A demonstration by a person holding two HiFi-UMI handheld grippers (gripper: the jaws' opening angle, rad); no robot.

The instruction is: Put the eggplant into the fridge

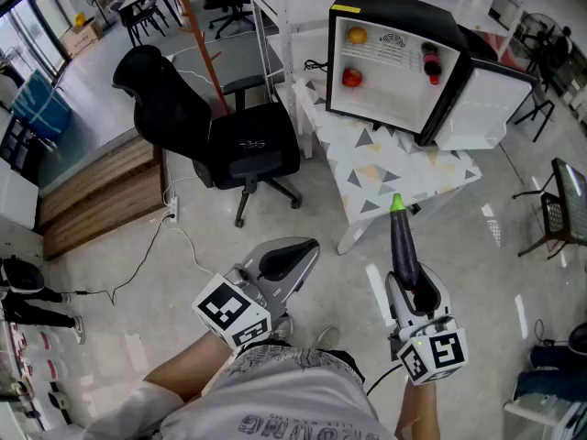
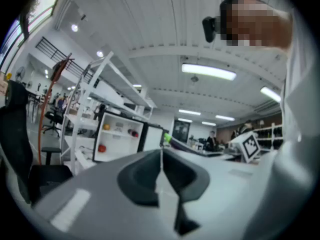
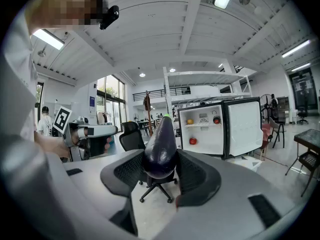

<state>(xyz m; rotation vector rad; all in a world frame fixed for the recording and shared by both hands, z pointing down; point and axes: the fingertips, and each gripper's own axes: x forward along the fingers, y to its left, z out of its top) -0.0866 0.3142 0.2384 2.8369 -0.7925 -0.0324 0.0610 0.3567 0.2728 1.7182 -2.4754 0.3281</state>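
A dark purple eggplant [image 1: 402,244] with a green stem points away from me, toward the small black fridge [image 1: 404,9]. My right gripper [image 1: 412,289] is shut on its thick end; in the right gripper view the eggplant [image 3: 160,149] sits between both pads. The fridge stands on a low table [image 1: 404,168] with its white door [image 1: 481,99] swung open to the right. My left gripper [image 1: 292,257] is held beside the right one; in its own view the left gripper [image 2: 161,156] has its pads touching and nothing between them. The fridge [image 3: 181,134] lies ahead, slightly right.
Inside the fridge are an orange fruit [image 1: 356,35], a red fruit [image 1: 352,77] and a dark bottle [image 1: 430,62]. A black office chair [image 1: 229,136] stands left of the table. A cable [image 1: 147,255] runs over the floor at the left. A folding chair [image 1: 564,204] is at the right.
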